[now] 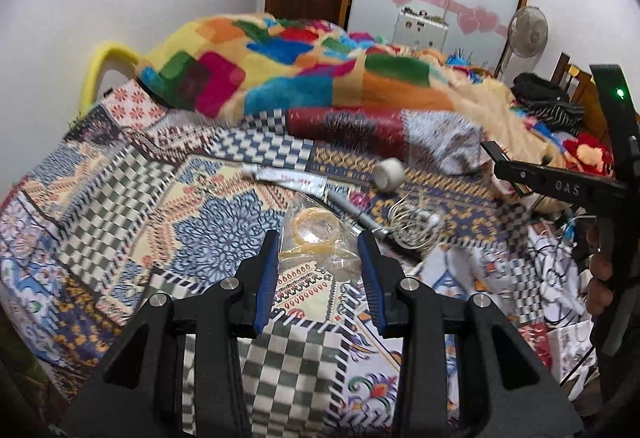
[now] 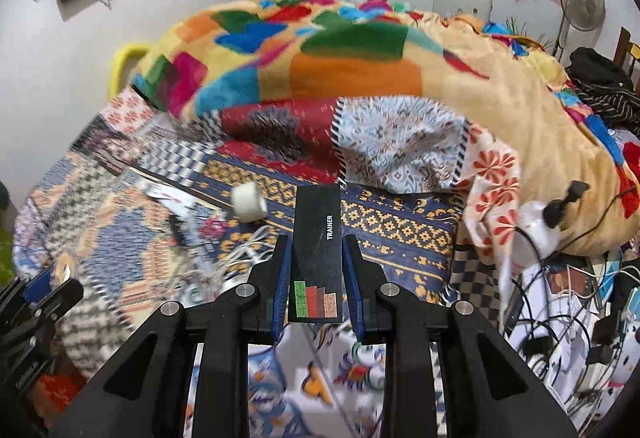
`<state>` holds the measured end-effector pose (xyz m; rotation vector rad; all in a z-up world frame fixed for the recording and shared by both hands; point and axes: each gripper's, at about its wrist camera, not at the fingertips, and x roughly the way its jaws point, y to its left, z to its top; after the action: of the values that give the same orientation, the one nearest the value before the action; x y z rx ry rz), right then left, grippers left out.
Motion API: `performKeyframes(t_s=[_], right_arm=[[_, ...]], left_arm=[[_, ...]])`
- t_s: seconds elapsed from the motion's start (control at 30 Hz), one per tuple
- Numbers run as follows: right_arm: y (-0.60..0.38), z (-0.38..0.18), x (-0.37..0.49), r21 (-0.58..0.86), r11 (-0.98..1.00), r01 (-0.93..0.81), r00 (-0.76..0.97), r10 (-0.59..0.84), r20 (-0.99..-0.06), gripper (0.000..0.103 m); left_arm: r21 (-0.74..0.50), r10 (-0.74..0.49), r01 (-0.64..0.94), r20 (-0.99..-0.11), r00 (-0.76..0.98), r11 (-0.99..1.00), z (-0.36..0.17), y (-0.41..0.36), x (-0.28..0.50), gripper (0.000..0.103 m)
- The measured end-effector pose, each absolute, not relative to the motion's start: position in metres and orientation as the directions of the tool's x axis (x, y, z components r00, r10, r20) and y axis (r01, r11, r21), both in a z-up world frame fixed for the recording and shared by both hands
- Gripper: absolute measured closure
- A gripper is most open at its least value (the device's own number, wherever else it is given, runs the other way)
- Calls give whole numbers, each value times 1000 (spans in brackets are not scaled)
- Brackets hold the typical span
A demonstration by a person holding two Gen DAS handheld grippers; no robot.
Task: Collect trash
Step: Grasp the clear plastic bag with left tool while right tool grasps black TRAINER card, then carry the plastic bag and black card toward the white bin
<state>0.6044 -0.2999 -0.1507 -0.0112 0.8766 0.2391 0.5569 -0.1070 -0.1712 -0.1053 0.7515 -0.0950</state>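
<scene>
My left gripper (image 1: 319, 238) is shut on a crumpled clear plastic bag (image 1: 316, 238) with a yellowish ring inside, held just above the patterned bedspread (image 1: 120, 198). The right wrist view shows that gripper (image 2: 52, 278) at the lower left with the yellowish bag between its blue pads. My right gripper (image 2: 316, 242) is shut on a flat black pack (image 2: 318, 258) printed "TRAINER" with coloured bars. The pack (image 1: 556, 186) also sticks out at the right of the left wrist view.
On the bedspread lie a white tape roll (image 1: 389, 174), a white tube (image 1: 286, 178), a pen (image 1: 356, 214) and tangled white earphones (image 1: 416, 228). A bright patchwork blanket (image 1: 280, 66) is heaped behind. Cables and chargers (image 2: 560, 318) clutter the right side.
</scene>
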Motion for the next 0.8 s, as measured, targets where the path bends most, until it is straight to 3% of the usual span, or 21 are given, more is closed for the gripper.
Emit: performKeyframes(t_s=[0.47, 0.8], right_arm=[[-263, -48, 497, 128, 935, -332, 701, 335, -629, 80], [-215, -10, 419, 121, 886, -448, 698, 430, -573, 80]], left_arm=[[-97, -72, 21, -552, 831, 995, -57, -92, 439, 65], [-108, -10, -51, -498, 867, 993, -20, -47, 351, 65]])
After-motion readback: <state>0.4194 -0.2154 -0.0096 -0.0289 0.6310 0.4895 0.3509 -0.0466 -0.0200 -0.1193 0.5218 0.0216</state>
